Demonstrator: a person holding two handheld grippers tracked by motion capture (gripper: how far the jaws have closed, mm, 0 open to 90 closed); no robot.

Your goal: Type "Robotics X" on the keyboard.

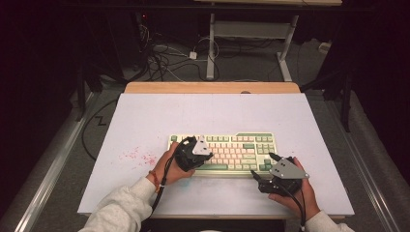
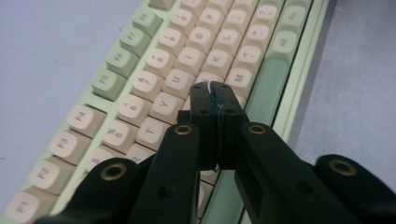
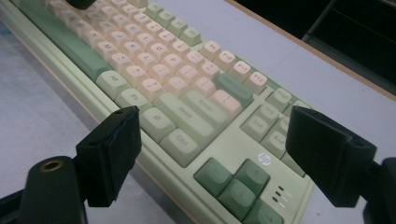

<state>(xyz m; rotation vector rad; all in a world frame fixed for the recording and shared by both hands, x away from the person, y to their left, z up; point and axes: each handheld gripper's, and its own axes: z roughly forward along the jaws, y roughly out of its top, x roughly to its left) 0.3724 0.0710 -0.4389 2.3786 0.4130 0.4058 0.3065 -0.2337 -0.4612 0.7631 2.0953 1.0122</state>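
Two grey sleeves (image 1: 123,208) come in from the bottom of the high view, and each hand holds one gripper. Left gripper (image 2: 211,88) is over the left half of the keyboard (image 1: 237,145); its jaws are pressed together with nothing between them, and their tips are at the cream letter keys (image 2: 177,83), near the long green space bar (image 2: 265,88). Right gripper (image 1: 261,164) is at the front right corner of the keyboard, with its jaws wide apart and empty, above the green arrow keys (image 3: 238,184). Keyboard lies in the middle of the white table (image 1: 145,116), nearer to the person. Some small red spots (image 1: 135,155) are on the table, left of the keyboard.
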